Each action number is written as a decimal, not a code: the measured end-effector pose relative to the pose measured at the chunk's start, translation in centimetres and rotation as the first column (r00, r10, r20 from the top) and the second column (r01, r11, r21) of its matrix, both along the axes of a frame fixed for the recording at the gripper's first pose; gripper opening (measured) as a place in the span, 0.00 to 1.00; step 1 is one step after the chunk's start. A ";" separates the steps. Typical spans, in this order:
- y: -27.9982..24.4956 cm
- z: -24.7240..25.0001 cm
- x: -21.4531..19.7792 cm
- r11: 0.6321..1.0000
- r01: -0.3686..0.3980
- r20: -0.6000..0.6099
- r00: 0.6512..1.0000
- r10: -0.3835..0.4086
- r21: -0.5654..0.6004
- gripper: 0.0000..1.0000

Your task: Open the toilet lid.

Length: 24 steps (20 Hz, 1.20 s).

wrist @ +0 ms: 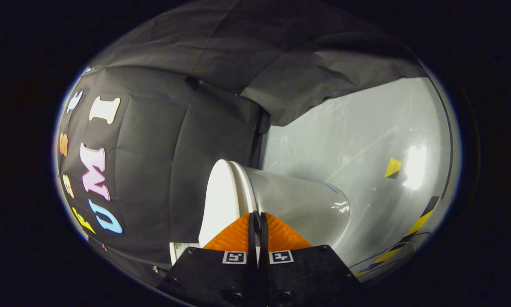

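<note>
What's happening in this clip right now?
A person is holding handheld tongs up to a white toilet in a booth, and the view is rolled sideways. The two fingers are pressed together with nothing between them, their tips right at the seam where the lid meets the bowl. The lid looks closed against the bowl, so opening hasn't visibly begun.

claw (258, 219) (fingers together) | just ahead: toilet lid (221, 200) | beyond: floor (366, 136)

text: none legible | square coded markers (257, 257) on claw: unreadable
</note>
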State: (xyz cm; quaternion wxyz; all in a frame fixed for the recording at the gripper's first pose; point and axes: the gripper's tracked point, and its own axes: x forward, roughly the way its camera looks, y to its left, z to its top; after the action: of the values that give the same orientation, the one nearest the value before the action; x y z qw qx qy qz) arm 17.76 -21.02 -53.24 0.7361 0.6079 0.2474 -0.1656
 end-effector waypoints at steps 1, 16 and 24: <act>0.1 0.5 0.1 1.000 -0.004 0.000 1.000 0.004 -0.007 0.05; 4.6 18.6 2.3 0.921 -0.075 0.232 0.957 0.174 -0.382 0.05; 12.0 28.6 3.3 0.815 -0.086 0.290 0.909 0.299 -0.573 0.05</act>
State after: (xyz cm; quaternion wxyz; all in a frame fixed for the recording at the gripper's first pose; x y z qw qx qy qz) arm 21.06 -8.98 -24.66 0.9247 0.3630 0.1091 -0.0364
